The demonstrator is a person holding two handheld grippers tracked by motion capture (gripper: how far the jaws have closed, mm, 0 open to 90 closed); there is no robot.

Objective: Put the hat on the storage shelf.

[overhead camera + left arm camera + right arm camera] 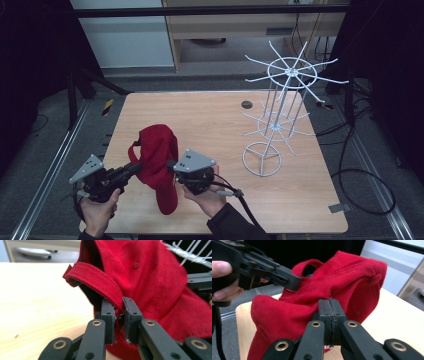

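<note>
1. Gripping item: left gripper (119, 320), jaws closed on the rear strap (96, 281) of a red cap (157, 160); the strap edge is pinched between the two black pads, seen close in the left gripper view.
2. Right gripper (331, 315): jaws pressed together on a fold of the cap's red cloth, at the side of the crown.
3. Red cap: held up between the two grippers over the near part of the table (210, 115); its peak (167, 200) hangs down toward the near edge. Whether the peak touches the wood cannot be told.
4. Hands: left hand (97, 207) and right hand (207, 197) enter from the bottom of the high view, each around a gripper body with a grey three-cornered plate on top. A black cable (240, 197) trails from the right gripper.
5. Wire rack (280, 105): white, two tiers of spokes on a ring base, upright on the far right part of the table, well apart from the cap.
6. Dark round mark (246, 104): on the far tabletop, left of the rack.
7. Surroundings: grey floor with metal rails and loose black cables beside the table; pale cabinets behind.
</note>
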